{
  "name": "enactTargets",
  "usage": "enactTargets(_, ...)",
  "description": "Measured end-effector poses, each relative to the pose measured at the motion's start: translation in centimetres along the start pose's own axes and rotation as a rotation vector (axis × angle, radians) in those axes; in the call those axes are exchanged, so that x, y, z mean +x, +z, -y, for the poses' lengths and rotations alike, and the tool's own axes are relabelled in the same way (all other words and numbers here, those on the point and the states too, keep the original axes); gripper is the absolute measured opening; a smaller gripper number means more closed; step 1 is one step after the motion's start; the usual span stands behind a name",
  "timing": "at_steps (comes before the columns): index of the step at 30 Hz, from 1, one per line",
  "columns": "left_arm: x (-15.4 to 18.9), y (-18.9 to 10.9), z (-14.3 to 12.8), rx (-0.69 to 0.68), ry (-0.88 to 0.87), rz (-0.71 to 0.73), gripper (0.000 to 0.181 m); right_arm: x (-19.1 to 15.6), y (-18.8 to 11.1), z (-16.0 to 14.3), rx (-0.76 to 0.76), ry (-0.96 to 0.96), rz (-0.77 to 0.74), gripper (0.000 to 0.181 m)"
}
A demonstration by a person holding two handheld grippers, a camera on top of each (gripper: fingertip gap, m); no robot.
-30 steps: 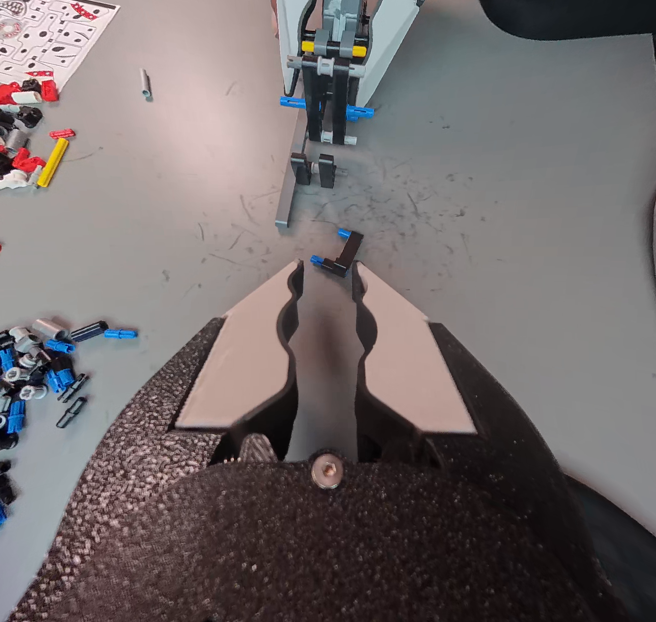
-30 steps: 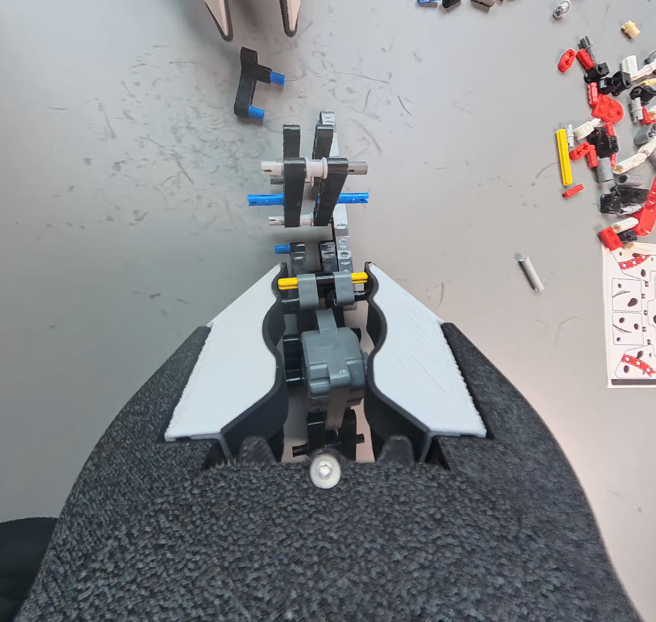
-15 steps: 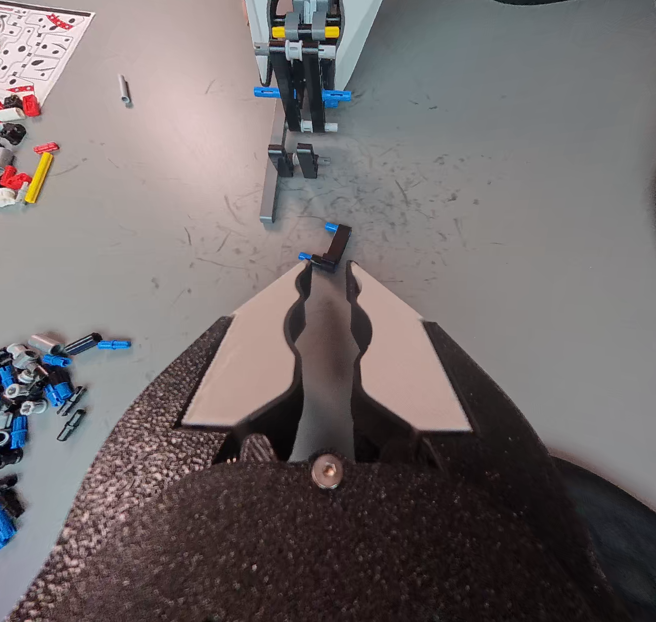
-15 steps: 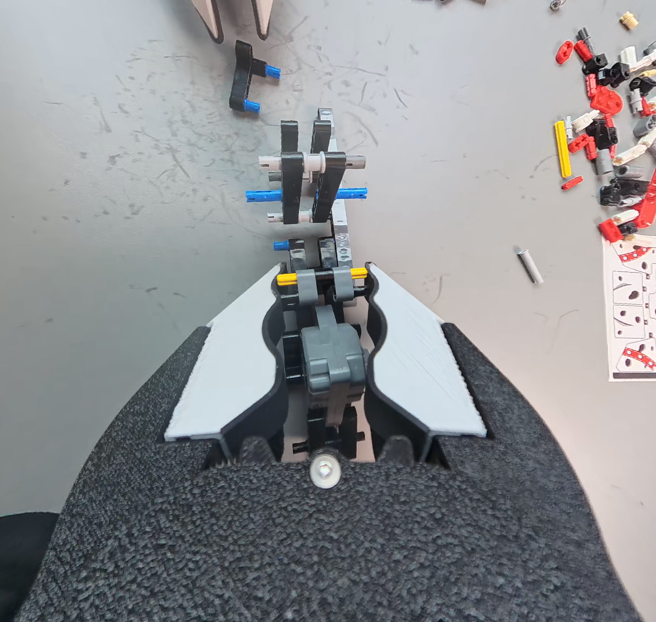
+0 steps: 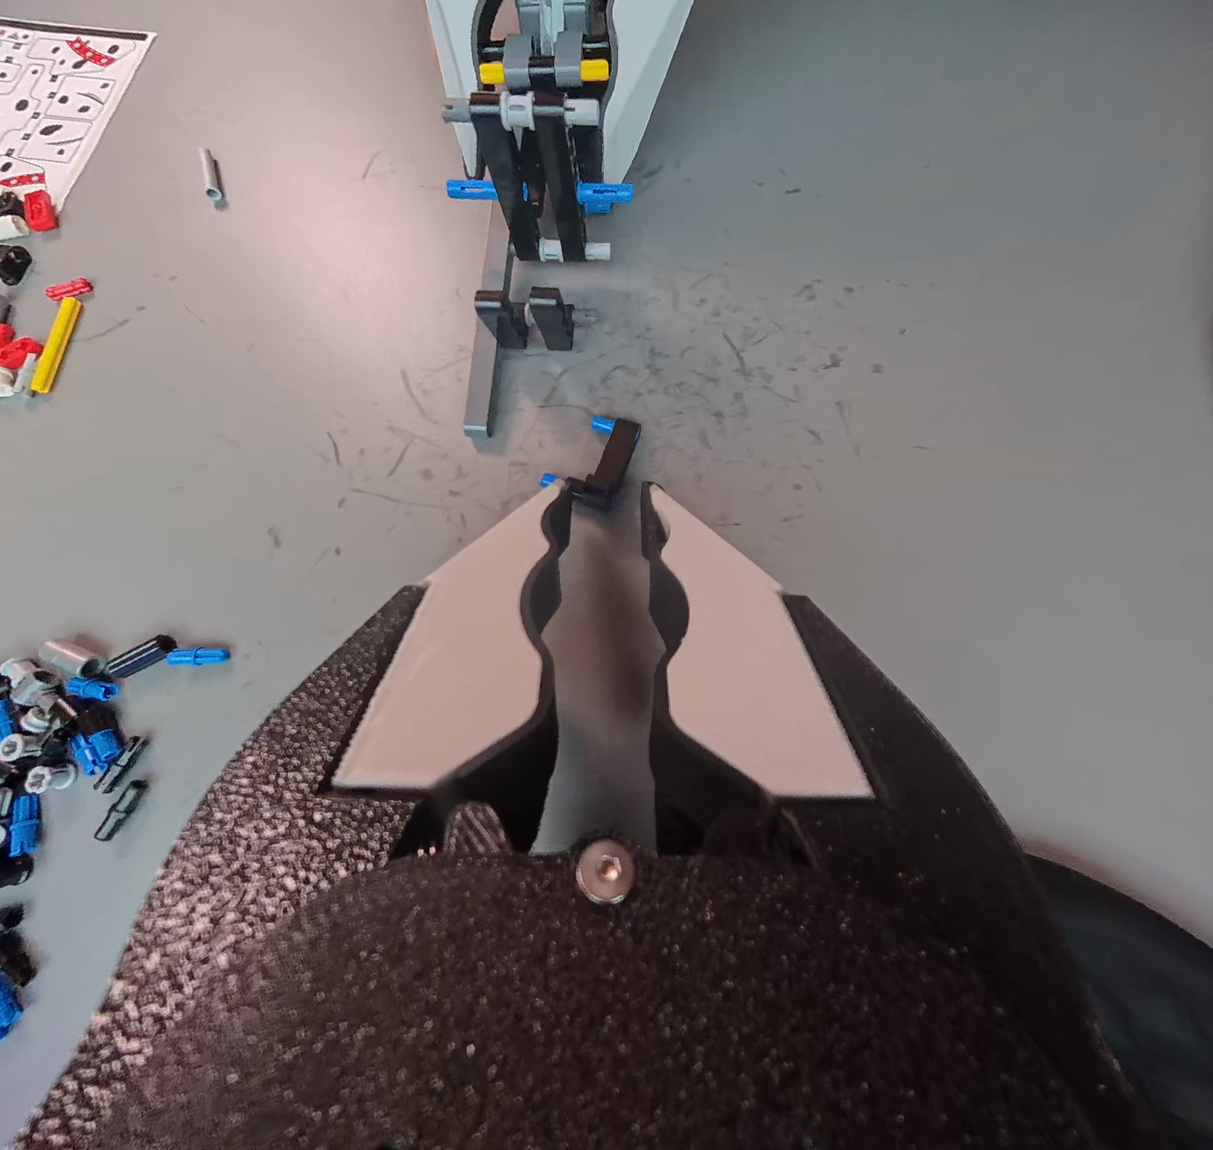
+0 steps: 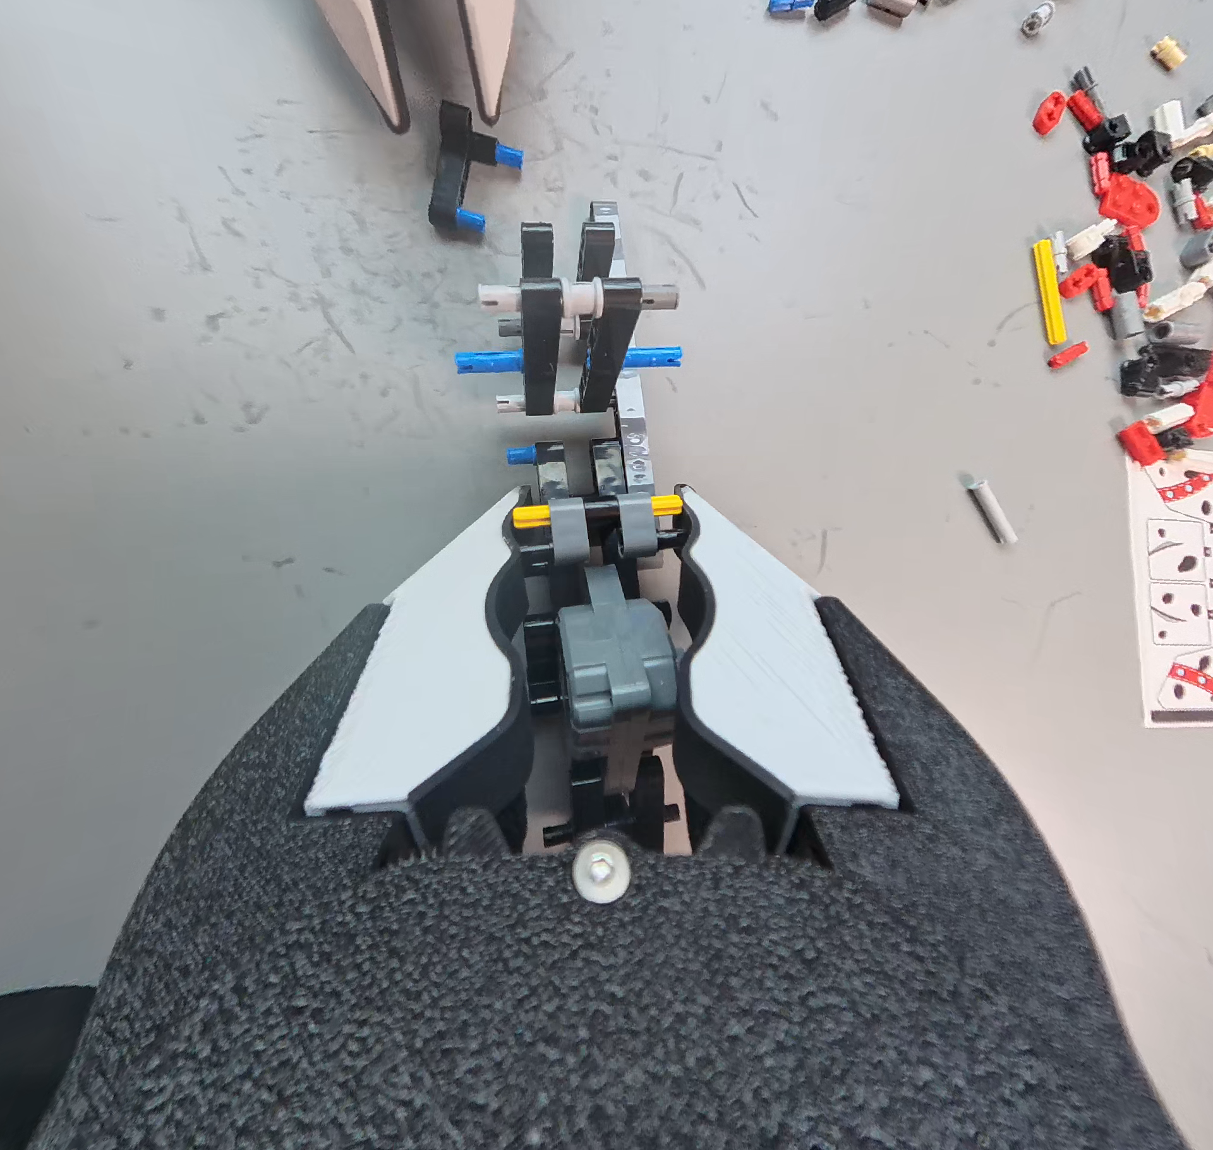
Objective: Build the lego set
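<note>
My left claw (image 5: 602, 491) apart, tips straddling near end of black L-shaped beam (image 5: 610, 462) with blue pins, lying on scuffed grey tabletop (image 5: 919, 331); my right claw (image 6: 600, 495) clamped on black-and-grey lego assembly (image 6: 577, 344), far end resting on table; loose parts piles (image 6: 1142, 252) and instruction sheet (image 6: 1175, 593) off to side.

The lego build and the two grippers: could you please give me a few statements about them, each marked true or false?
1. The right gripper is shut on the lego build. True.
2. The left gripper holds the small black piece. False: it is open, the piece lying on the table at its fingertips.
3. The small black piece carries two blue pins. True.
4. The yellow rod is fitted upright into the build. False: it lies loose on the table.
</note>
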State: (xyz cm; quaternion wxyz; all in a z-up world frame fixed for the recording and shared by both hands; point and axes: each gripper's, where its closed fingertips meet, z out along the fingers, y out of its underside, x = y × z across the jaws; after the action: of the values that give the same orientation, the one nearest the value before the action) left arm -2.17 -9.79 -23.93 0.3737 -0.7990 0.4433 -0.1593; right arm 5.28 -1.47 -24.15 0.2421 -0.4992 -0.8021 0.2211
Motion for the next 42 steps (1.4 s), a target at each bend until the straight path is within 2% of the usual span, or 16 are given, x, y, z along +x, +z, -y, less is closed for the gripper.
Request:
enactTargets(2, 0.2, 0.5, 0.0, -0.007, 0.002, 0.001, 0.023, 0.0, 0.1, 0.1, 0.002, 0.005, 0.001, 0.042)
enactTargets(5, 0.3, 0.8, 0.4, -0.006, 0.002, 0.01, 0.014, 0.0, 0.1, 0.2, 0.002, 0.008, 0.003, 0.042)
enactTargets(13, -0.2, 1.1, 0.6, -0.02, 0.011, 0.068, 0.012, -0.1, 0.2, 0.4, 0.005, -0.001, 0.002, 0.043)
enactTargets(25, -0.4, 0.6, 1.1, 0.019, -0.018, 0.06, 0.021, 0.3, -0.4, 0.4, 0.004, -0.03, -0.034, 0.055)
enactTargets(30, -0.2, 1.3, 0.6, -0.013, -0.001, 0.065, 0.023, -0.1, 0.3, 0.3, -0.003, -0.031, -0.014, 0.043)
enactTargets(33, -0.4, 1.4, 0.7, -0.018, 0.014, 0.089, 0.015, -0.2, 0.4, 0.4, 0.007, -0.024, -0.004, 0.042)
enactTargets(42, -0.5, 1.6, 0.9, -0.015, 0.064, 0.121, 0.012, -0.7, 0.6, 1.2, 0.06, 0.004, 0.041, 0.042)
